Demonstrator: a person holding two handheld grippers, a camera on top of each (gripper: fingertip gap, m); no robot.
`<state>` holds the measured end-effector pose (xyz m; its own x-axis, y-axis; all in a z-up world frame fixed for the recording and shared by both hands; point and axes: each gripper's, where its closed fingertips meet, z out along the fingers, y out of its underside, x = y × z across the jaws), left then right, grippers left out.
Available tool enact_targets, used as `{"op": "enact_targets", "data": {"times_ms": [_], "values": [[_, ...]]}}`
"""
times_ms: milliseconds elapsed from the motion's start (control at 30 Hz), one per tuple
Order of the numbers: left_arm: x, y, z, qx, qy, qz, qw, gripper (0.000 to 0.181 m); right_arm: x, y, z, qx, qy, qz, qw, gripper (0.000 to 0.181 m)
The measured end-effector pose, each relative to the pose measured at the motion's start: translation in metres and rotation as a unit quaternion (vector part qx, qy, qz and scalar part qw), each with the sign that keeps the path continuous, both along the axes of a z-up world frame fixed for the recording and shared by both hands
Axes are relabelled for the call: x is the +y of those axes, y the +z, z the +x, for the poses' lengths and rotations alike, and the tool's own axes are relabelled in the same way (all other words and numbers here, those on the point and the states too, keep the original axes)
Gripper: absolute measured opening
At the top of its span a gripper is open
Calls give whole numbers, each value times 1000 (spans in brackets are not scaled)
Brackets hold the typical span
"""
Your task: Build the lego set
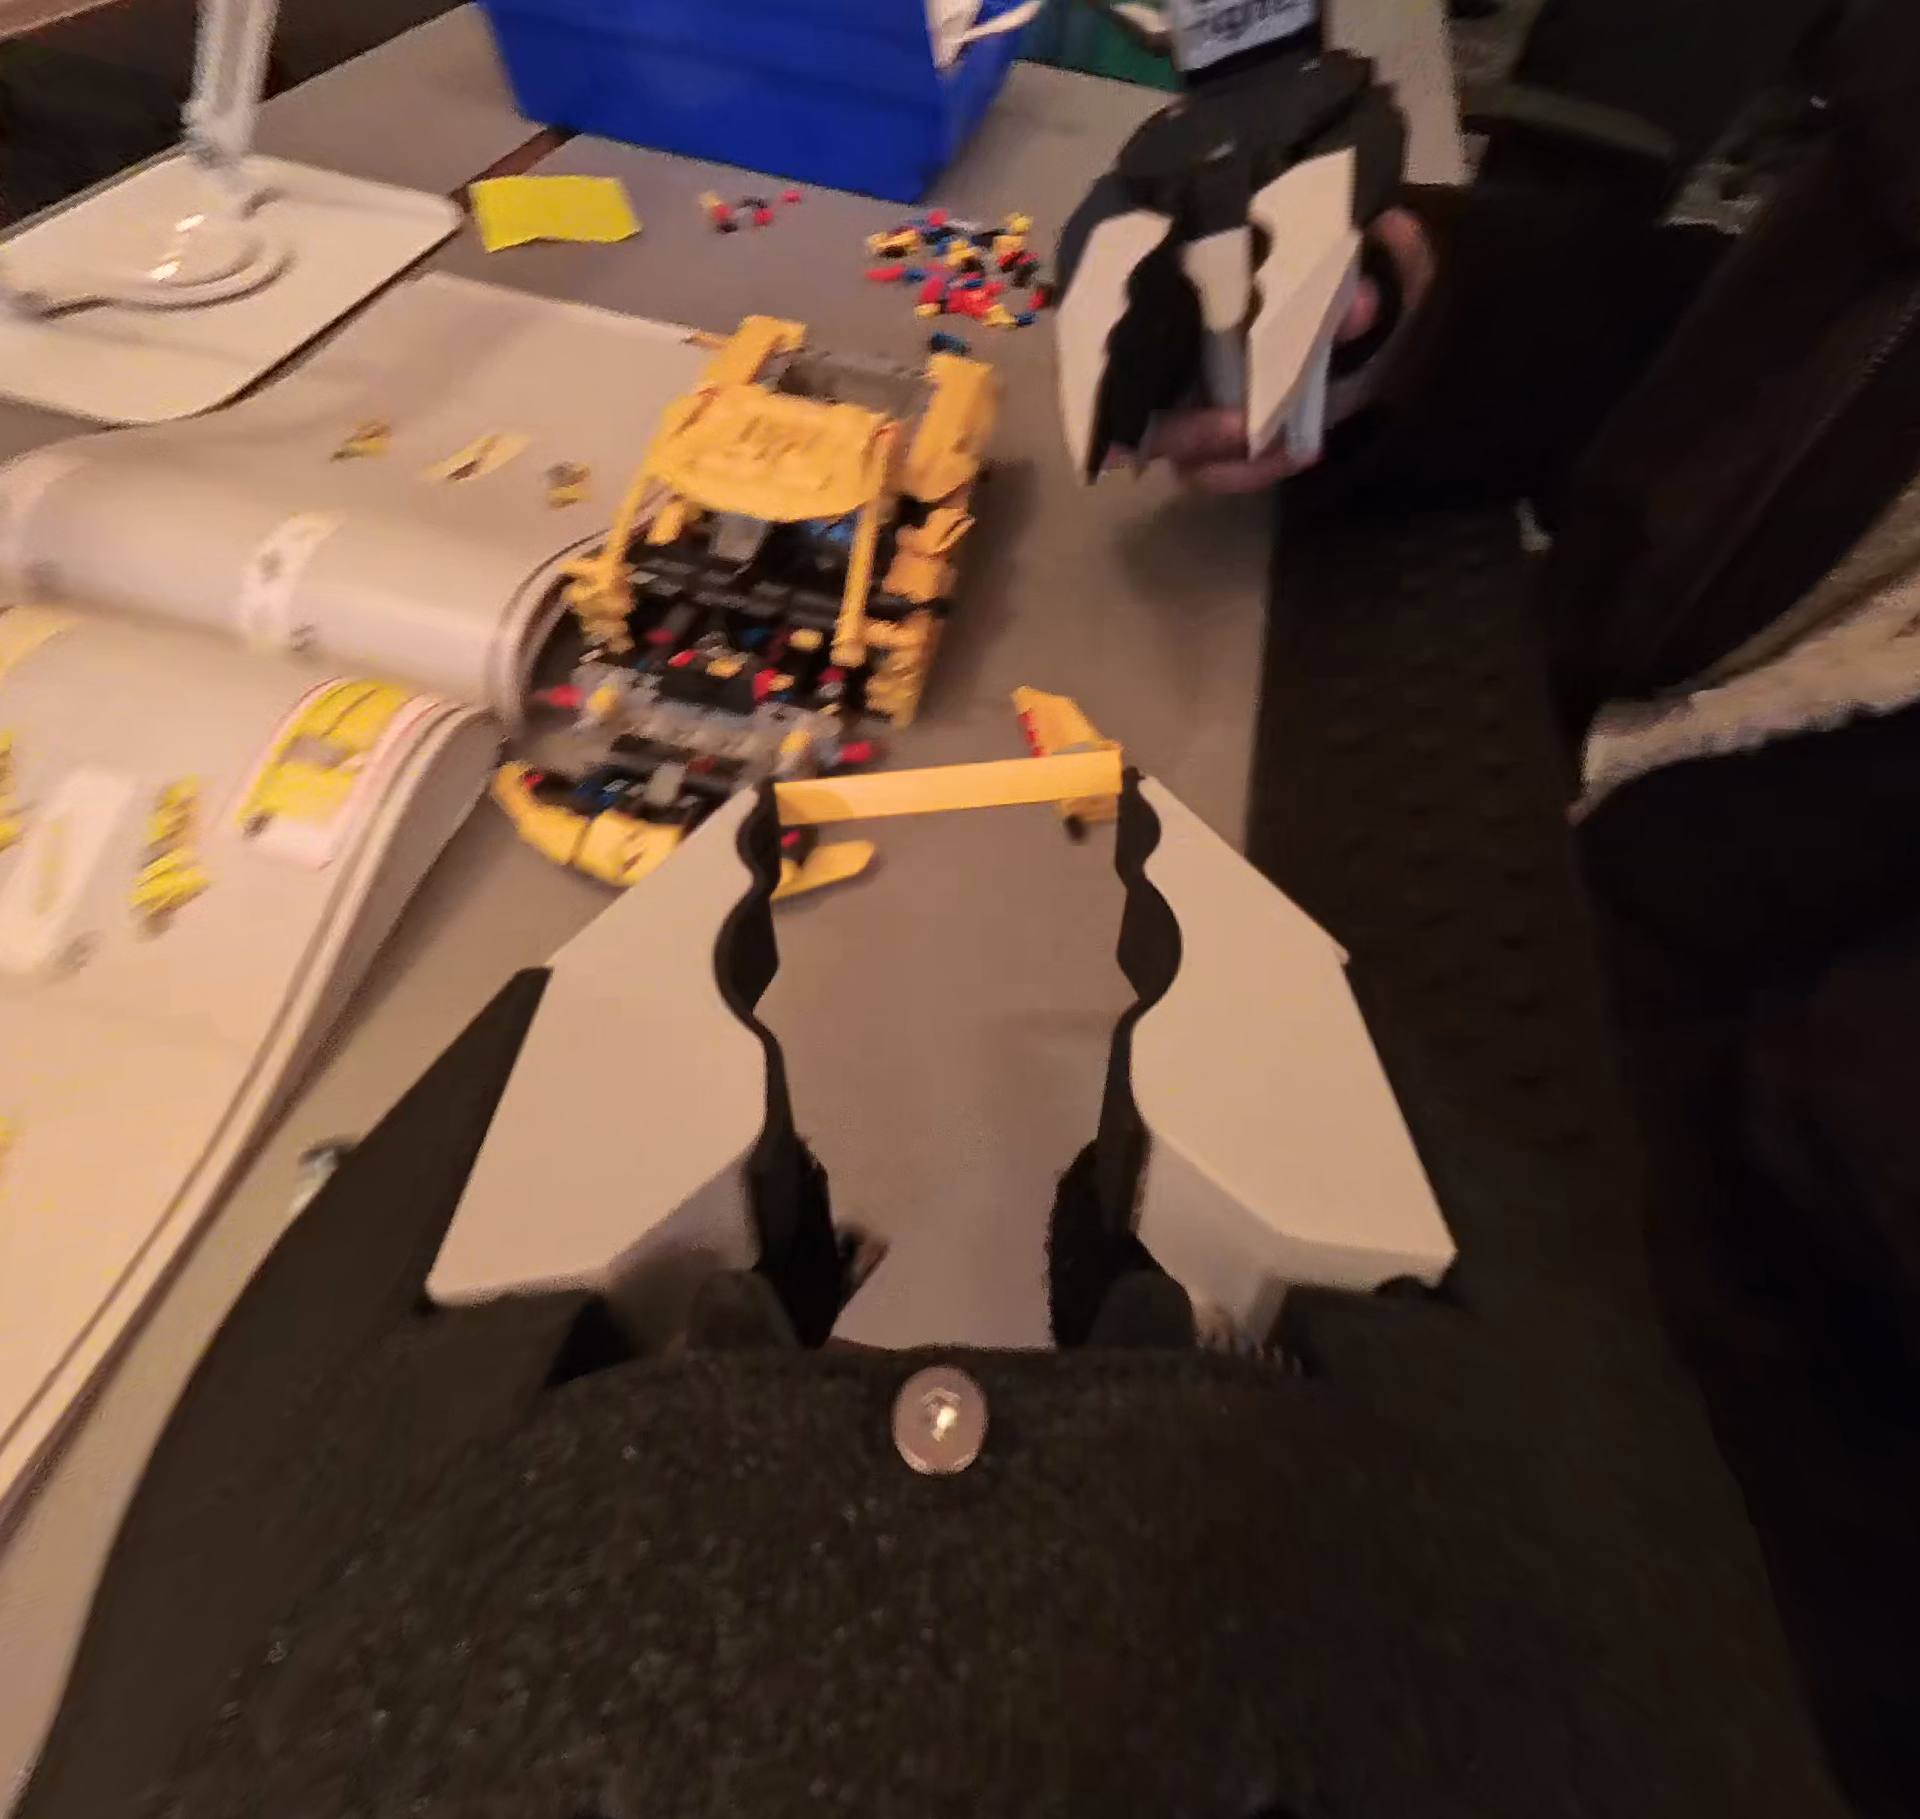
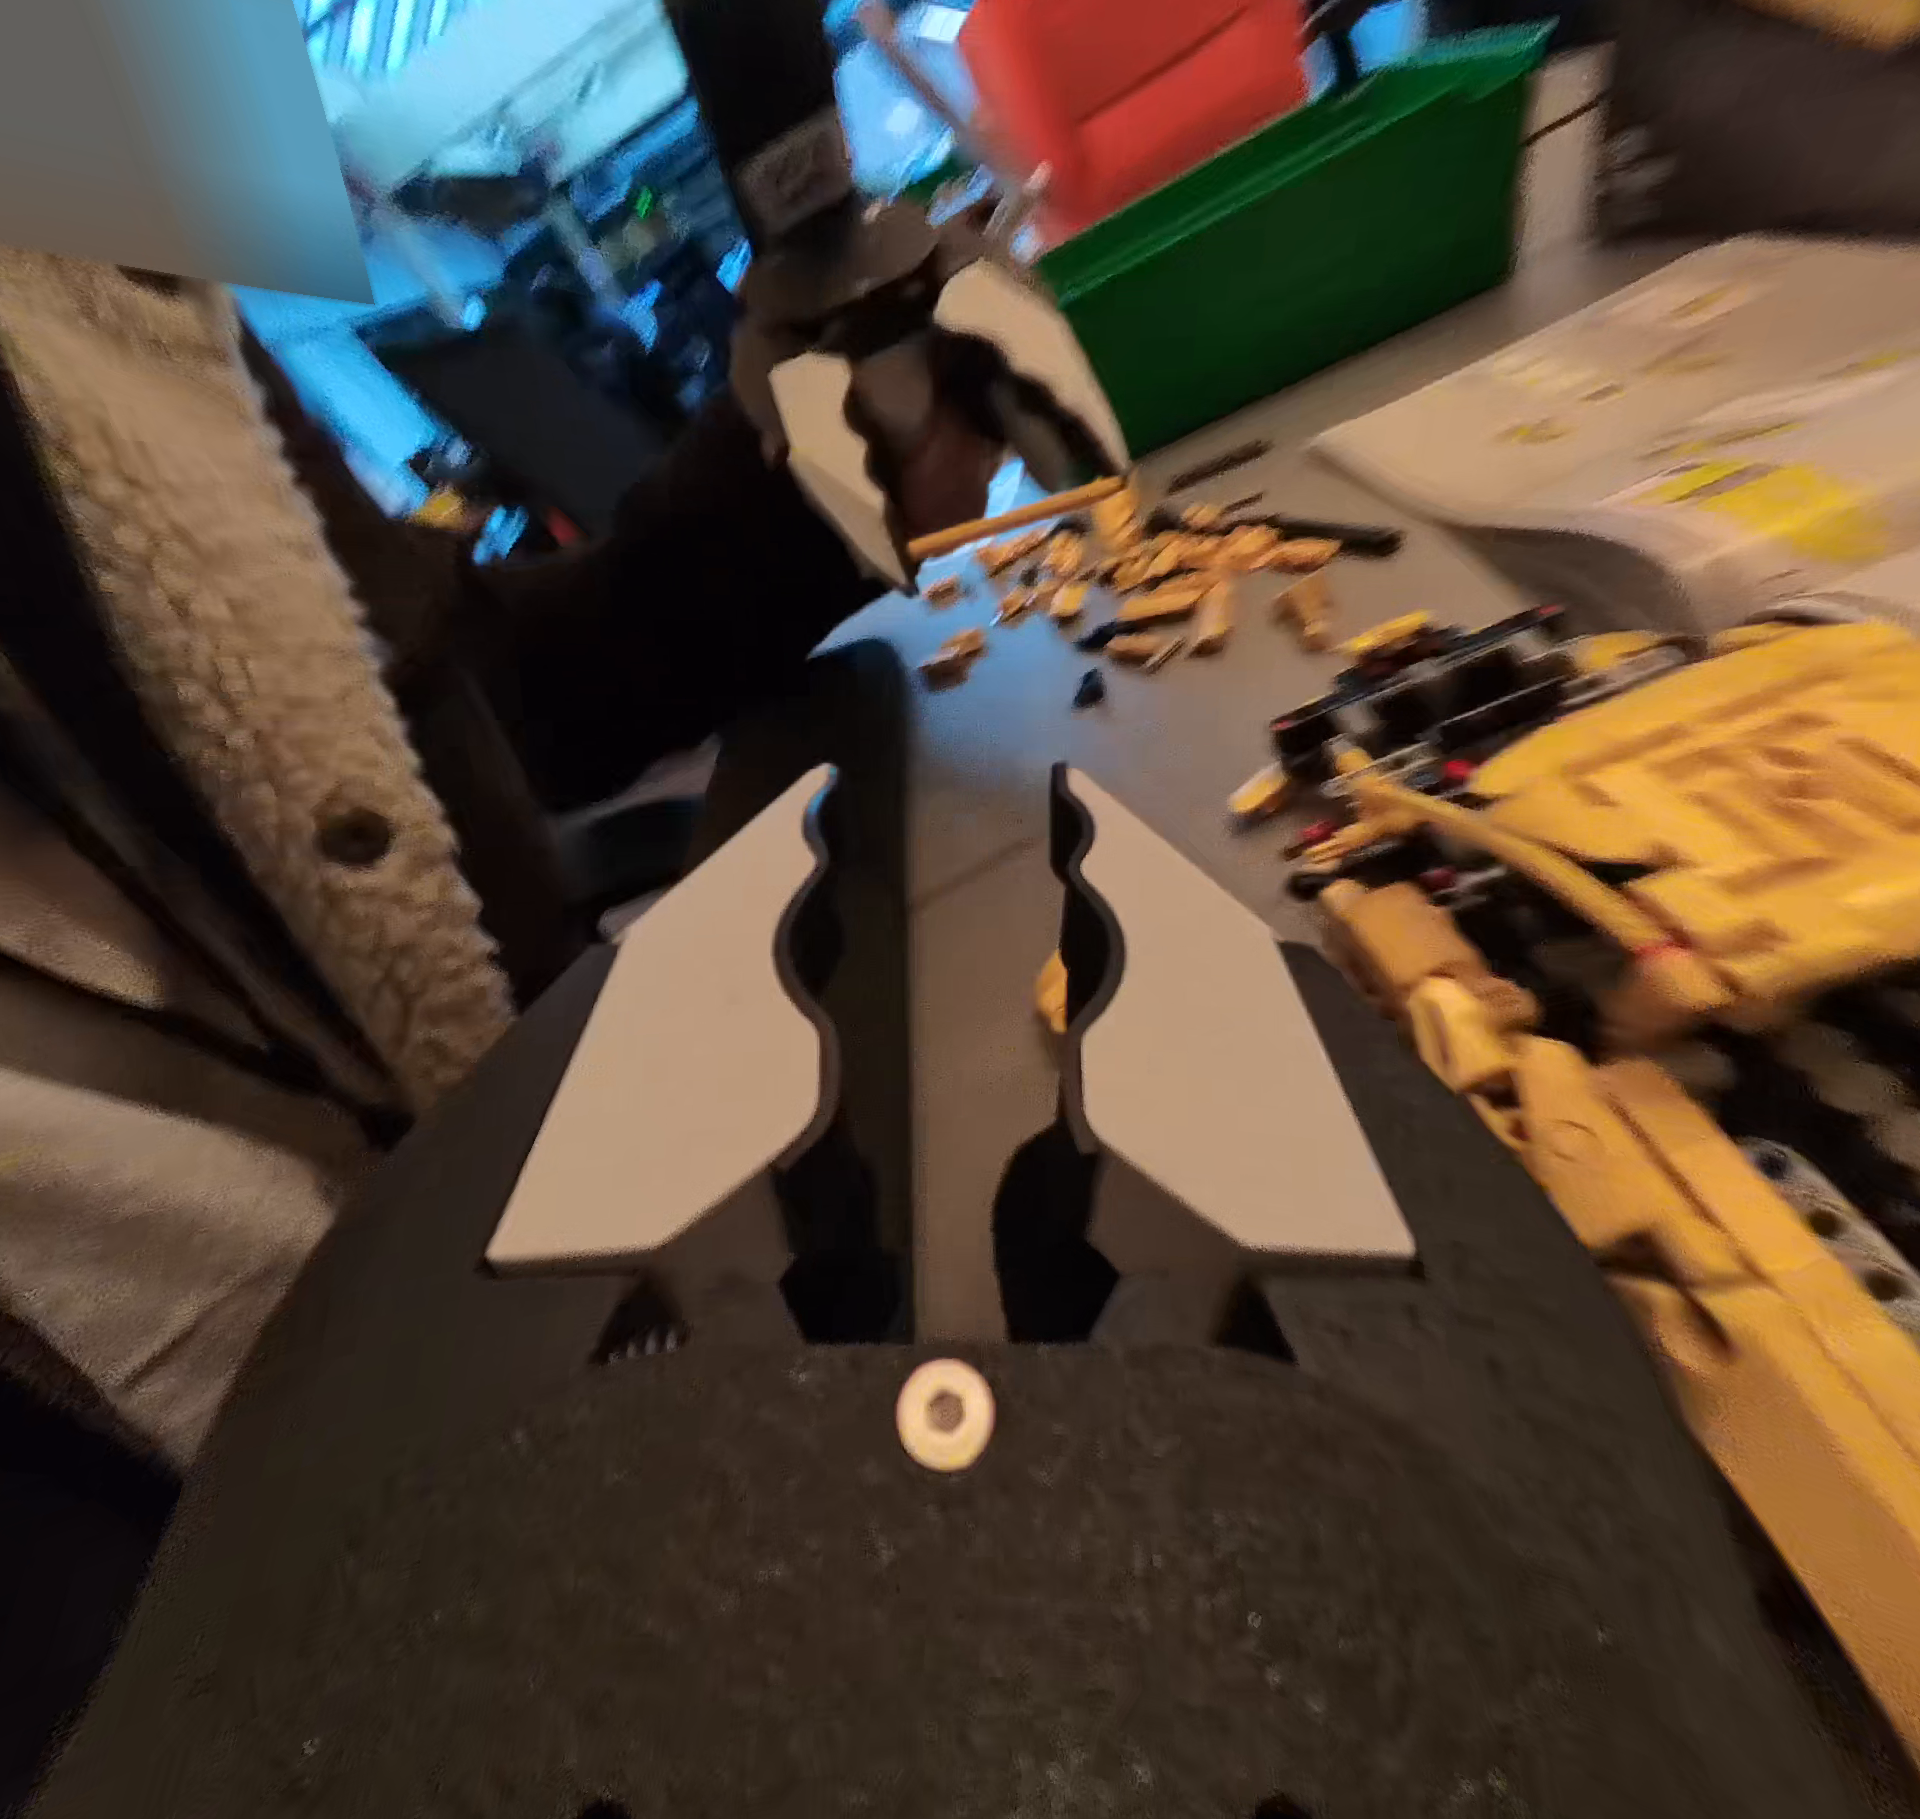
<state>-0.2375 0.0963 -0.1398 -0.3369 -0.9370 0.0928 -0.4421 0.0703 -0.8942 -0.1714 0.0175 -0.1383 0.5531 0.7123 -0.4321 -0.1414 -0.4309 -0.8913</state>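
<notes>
My left gripper [image 1: 948, 795] is shut on a long yellow beam [image 1: 997, 782], gripped end to end between its fingertips above the table's right edge. It also shows in the right wrist view [image 2: 1003, 520], with the beam [image 2: 1039, 510] across its tips. The part-built yellow and black Lego car [image 1: 790, 564] stands just beyond it on the grey table [image 1: 935, 990]. My right gripper [image 2: 940, 782] is open and empty, beside the car [image 2: 1662, 782]. It hangs over the table's right edge in the left wrist view [image 1: 1174, 450].
Loose red, blue and yellow pieces [image 1: 956, 268] lie behind the car; a yellow pile [image 2: 1143, 574] lies by the left gripper. An open instruction booklet [image 1: 208, 730] covers the left. A blue box [image 1: 748, 34] and a green bin [image 2: 1299, 283] stand at the table's edges. A small yellow part [image 1: 1060, 720] lies beside the car. The gap from one gripper's tips to the other's is roughly 11 cm.
</notes>
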Motion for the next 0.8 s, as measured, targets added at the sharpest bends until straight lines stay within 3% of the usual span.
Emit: {"op": "enact_targets", "data": {"times_ms": [133, 267, 433, 567, 667, 800], "values": [[-50, 9, 15, -11, -100, -91, 991, 66, -8, -22, -22, -112, 47, 44, 992, 48], [-66, -20, 22, 66, -141, -107, 982, 66, -7, -32, -22, -212, 37, 123, 969, 44], [-92, -48, 28, 125, -183, -95, 970, 66, -14, -35, -27, -248, 49, 163, 954, 30], [-108, -37, 34, 115, -213, -150, 959, 66, -25, -34, -43, -249, 81, 190, 946, 24], [-118, -29, 33, 113, -238, -191, 946, 66, -27, -27, -45, -258, 74, 230, 936, 9], [-122, -23, 34, 102, -238, -221, 940, 65, -29, -22, -44, -259, 64, 253, 930, 6]]}}
